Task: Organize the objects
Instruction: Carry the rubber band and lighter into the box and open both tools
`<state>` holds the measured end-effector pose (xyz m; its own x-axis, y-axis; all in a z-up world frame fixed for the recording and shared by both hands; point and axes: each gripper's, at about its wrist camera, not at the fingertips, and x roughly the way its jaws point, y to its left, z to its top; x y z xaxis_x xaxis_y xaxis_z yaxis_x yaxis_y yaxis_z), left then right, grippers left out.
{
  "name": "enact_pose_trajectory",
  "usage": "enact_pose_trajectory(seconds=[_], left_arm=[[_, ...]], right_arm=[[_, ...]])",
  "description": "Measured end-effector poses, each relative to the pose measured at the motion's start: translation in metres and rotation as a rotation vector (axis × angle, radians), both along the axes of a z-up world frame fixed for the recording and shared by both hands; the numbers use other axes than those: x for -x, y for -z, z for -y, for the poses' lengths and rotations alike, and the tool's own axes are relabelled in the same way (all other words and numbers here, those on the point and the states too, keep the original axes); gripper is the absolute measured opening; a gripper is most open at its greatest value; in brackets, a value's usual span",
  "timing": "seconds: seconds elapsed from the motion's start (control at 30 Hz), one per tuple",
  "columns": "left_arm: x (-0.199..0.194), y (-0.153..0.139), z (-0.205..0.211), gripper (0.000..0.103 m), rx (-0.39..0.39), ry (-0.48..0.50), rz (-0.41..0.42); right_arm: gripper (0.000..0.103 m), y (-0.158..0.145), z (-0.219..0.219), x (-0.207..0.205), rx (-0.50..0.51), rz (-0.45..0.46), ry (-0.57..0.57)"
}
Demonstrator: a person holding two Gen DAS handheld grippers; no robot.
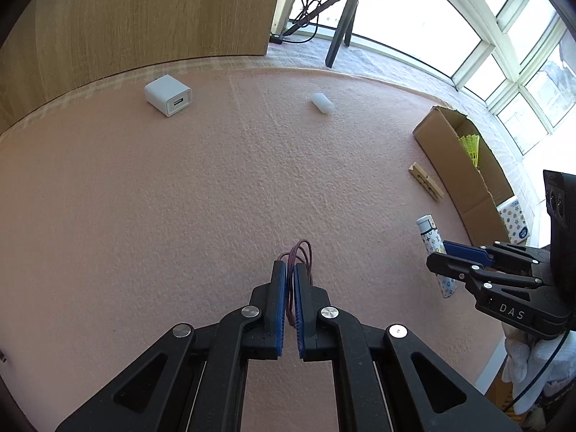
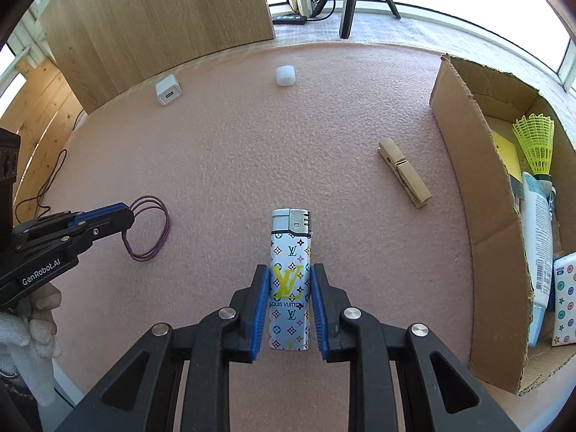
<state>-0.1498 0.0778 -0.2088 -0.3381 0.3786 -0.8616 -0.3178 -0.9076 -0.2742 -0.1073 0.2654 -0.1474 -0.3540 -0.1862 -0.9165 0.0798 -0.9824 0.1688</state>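
My left gripper (image 1: 289, 264) is shut on a loop of thin purple elastic bands (image 1: 309, 252), which stick out past its blue pads. In the right wrist view the same gripper (image 2: 126, 216) enters from the left, and the bands (image 2: 166, 223) hang from its tips over the pink mat. My right gripper (image 2: 289, 270) is shut on a white lighter (image 2: 291, 244) with a coloured monogram print. Its pads press the lighter's two long sides, and the metal head points away from me. The left wrist view shows that lighter (image 1: 430, 237) under the right gripper (image 1: 441, 253) at the right.
A white USB charger (image 2: 168, 90) and a small white cap (image 2: 285, 75) lie far back on the pink mat (image 2: 234, 144). A wooden clothespin (image 2: 405, 178) lies to the right. Beside it, an open cardboard box (image 2: 468, 165) holds a yellow shuttlecock (image 2: 536, 144), a tube and a tissue pack.
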Motion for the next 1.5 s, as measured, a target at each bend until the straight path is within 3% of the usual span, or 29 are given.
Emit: enact_pose_trajectory(seconds=[0.27,0.33,0.4,0.47,0.53,0.6,0.87,0.97,1.03,1.13,1.33,1.5], left_arm=[[0.003,-0.035,-0.016,0.004,-0.012,0.002,-0.072],[0.007,-0.041,-0.013,0.002,-0.057,-0.010,-0.060],[0.008,-0.044,-0.015,0.003,-0.016,0.003,-0.071],[0.010,-0.034,-0.017,0.018,0.070,0.016,-0.047],[0.012,-0.018,-0.015,0.058,0.115,0.003,0.002],[0.012,-0.005,-0.017,0.062,0.138,0.009,0.031],[0.010,0.029,-0.032,0.061,0.248,0.044,0.065],[0.006,0.030,-0.034,0.046,0.271,0.050,0.043],[0.005,0.028,-0.032,0.023,0.256,0.041,0.043],[0.001,0.027,-0.032,0.005,0.253,0.046,0.043],[-0.001,0.008,-0.030,0.005,0.171,0.025,0.043],[0.003,-0.031,-0.041,0.005,0.111,0.017,-0.029]], right_arm=[[0.021,-0.041,-0.041,-0.020,0.016,-0.100,0.046],[0.021,-0.048,-0.052,-0.020,0.017,-0.119,0.056],[0.021,-0.055,-0.061,-0.026,0.013,-0.133,0.065],[0.021,-0.058,-0.070,-0.030,0.022,-0.137,0.076],[0.021,-0.058,-0.076,-0.034,0.032,-0.139,0.087],[0.021,-0.057,-0.081,-0.036,0.039,-0.139,0.095],[0.021,-0.052,-0.091,-0.040,0.060,-0.127,0.108],[0.021,-0.053,-0.095,-0.043,0.062,-0.135,0.114],[0.021,-0.054,-0.098,-0.043,0.064,-0.138,0.120],[0.021,-0.056,-0.102,-0.043,0.064,-0.144,0.125],[0.021,-0.067,-0.108,-0.044,0.057,-0.173,0.126],[0.021,-0.082,-0.121,-0.048,0.044,-0.210,0.138]])
